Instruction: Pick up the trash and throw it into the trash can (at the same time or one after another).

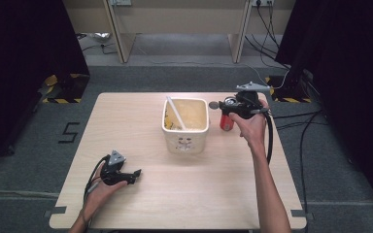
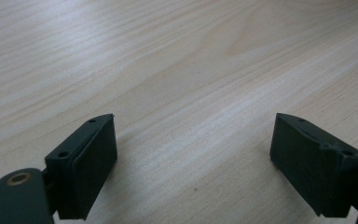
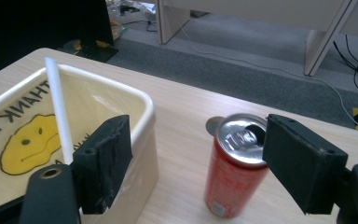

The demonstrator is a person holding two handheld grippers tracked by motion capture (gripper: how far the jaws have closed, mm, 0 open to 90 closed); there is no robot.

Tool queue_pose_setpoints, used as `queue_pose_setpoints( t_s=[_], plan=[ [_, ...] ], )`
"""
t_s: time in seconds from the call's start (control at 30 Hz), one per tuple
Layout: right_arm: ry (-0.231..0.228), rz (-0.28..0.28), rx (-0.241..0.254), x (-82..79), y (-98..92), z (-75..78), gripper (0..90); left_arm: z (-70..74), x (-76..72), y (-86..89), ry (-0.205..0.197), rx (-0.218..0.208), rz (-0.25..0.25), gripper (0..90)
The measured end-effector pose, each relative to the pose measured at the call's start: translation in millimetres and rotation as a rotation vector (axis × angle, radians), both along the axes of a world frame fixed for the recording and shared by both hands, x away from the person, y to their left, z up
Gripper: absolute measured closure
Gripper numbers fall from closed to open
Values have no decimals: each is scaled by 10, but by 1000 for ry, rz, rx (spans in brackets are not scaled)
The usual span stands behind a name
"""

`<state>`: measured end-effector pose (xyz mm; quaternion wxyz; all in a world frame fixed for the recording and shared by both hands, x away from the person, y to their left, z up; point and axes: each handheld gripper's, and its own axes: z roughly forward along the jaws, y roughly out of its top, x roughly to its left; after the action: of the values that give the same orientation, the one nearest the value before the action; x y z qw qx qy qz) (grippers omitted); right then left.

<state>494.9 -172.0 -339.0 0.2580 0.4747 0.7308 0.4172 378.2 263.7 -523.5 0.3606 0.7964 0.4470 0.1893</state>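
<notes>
A red metal can (image 3: 235,172) with a shiny opened top stood upright on the pale wood-grain table (image 1: 184,194), just beside the cream plastic tub (image 1: 185,124) holding a white straw (image 3: 59,108). The right gripper (image 3: 196,163) had its jaws apart around the can, not pressing it. The left gripper (image 2: 193,163) rested with jaws wide over bare table. Grey carpet lay around.

A cream bin (image 1: 185,141) stands mid-surface (image 1: 141,116), lined with a yellow smiley bag (image 3: 25,142); a white straw (image 1: 175,111) leans inside. Cables (image 1: 267,29) trail across the grey floor beyond.
</notes>
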Motion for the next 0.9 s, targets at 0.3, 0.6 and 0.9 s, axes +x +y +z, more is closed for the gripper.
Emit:
queue_pose_setpoints(
  t_s=[0.3, 0.6, 0.9],
  plan=[
    [9, -42, 8, -52, -245, -111, 220, -1, 0, -1, -1, 0, 0, 137],
    [18, -52, 9, -65, -356, -262, 218, -1, 0, -1, -1, 0, 0, 137],
    [30, -59, 1, -68, -408, -433, 205, 0, 0, 0, 0, 0, 0, 137]
  ],
)
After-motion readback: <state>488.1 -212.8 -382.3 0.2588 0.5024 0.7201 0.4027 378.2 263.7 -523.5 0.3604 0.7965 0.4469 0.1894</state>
